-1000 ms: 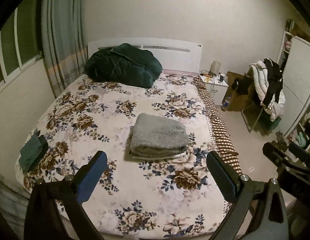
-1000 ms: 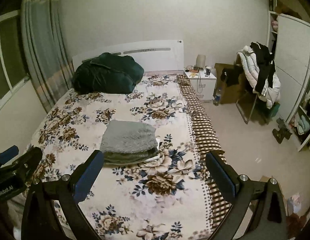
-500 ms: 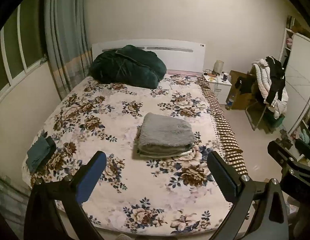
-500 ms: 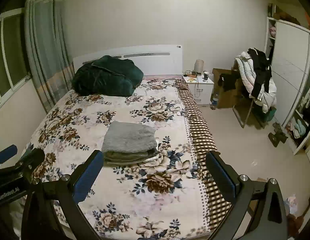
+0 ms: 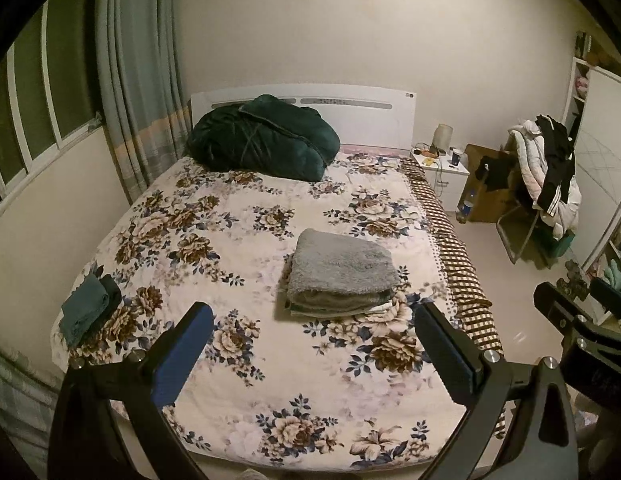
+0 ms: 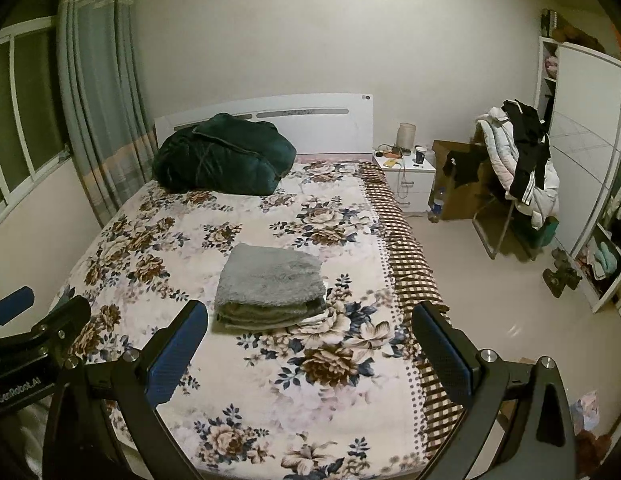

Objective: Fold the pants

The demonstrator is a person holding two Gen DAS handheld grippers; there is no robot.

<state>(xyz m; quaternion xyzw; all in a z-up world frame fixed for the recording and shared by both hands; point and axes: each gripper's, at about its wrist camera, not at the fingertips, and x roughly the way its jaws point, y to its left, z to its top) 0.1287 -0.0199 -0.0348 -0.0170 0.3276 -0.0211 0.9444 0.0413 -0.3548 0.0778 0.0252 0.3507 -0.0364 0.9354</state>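
The grey fleece pants (image 5: pixel 340 274) lie folded into a neat rectangular stack on the flowered bed (image 5: pixel 214 240), right of its middle. They also show in the right wrist view (image 6: pixel 270 288). My left gripper (image 5: pixel 312 344) is open and empty, held well back above the foot of the bed. My right gripper (image 6: pixel 310 346) is open and empty too, also back from the pants. Part of the right gripper shows at the right edge of the left wrist view (image 5: pixel 578 320), and part of the left gripper shows in the right wrist view (image 6: pixel 26 328).
A dark green quilt (image 5: pixel 262 140) is bundled at the headboard. A small folded green cloth (image 5: pixel 88 308) lies at the bed's left edge. A white nightstand (image 6: pixel 406 176), a chair piled with clothes (image 6: pixel 518 176) and a wardrobe (image 6: pixel 586 152) stand to the right.
Both grippers have drawn back and up from the bed, so more of the room shows. The folded pants have stayed in place. Both grippers stayed open.
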